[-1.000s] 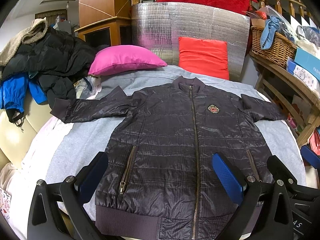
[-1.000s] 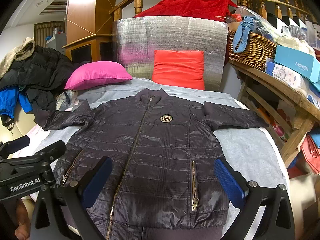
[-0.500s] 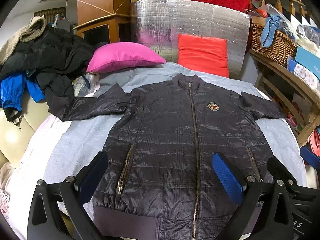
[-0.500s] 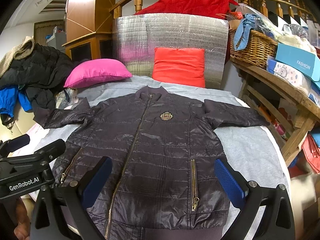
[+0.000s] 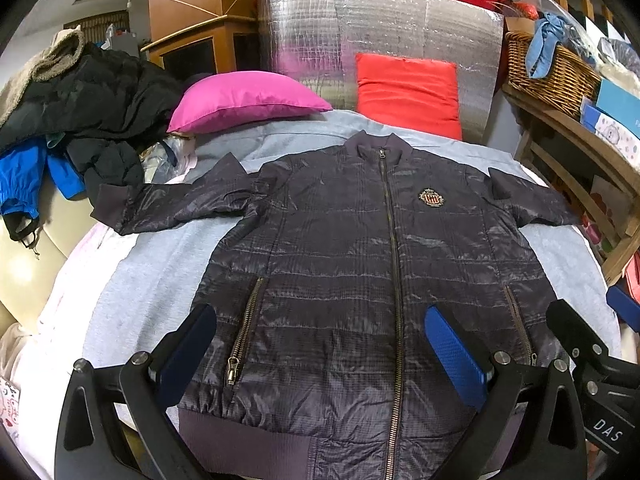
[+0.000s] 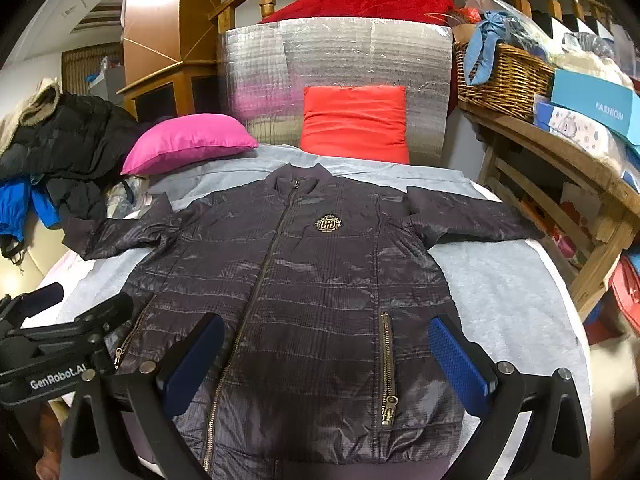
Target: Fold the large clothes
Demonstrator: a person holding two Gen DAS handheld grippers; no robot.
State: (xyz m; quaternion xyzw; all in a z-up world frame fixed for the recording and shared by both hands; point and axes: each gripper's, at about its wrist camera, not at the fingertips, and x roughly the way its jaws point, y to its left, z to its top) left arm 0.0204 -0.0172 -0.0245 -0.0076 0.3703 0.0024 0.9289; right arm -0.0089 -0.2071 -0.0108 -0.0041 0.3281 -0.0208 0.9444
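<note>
We see the dark jacket (image 5: 360,264) spread flat on the grey bed cover (image 5: 152,280) — our left tool (image 5: 320,348) and right tool (image 6: 324,356) hover above its hem, both spread apart, empty.

My view is evenly lit by soft indoor light. The jacket (image 5: 360,272) shows a mild sheen, the silver foil panel (image 6: 340,80) glares, fisheye bends and blackens the corners, and the right edge blurs slightly.

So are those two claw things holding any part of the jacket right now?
No. The left gripper and right gripper are both open above the flat jacket, gripping nothing.
</note>
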